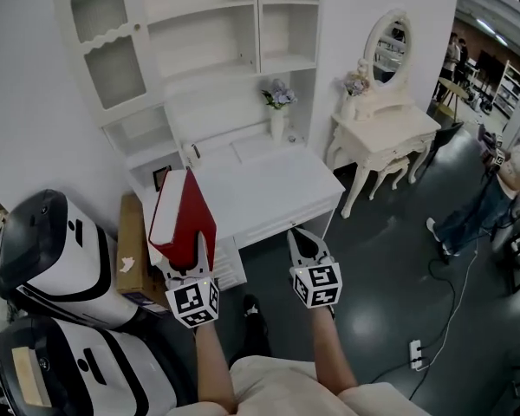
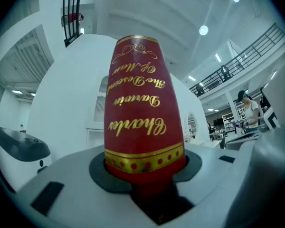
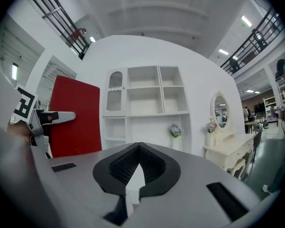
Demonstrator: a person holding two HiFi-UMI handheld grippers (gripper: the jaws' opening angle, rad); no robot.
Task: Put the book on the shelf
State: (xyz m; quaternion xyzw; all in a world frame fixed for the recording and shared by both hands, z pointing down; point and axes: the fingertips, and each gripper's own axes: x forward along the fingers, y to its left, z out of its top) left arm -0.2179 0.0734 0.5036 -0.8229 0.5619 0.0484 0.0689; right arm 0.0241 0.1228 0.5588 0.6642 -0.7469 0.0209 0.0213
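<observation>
A red book with white page edges stands upright in my left gripper, which is shut on its lower end. In the left gripper view its spine with gold script rises straight out between the jaws and fills the middle. The white shelf unit with open compartments stands over a white desk, ahead of both grippers. My right gripper hovers at the desk's front edge, shut with nothing in it. The right gripper view has the book at its left and the shelf unit straight ahead.
A vase of flowers stands on the desk by the shelves. A white dressing table with an oval mirror is to the right. A cardboard box and white-and-black machines crowd the left. A person and a power strip are at right.
</observation>
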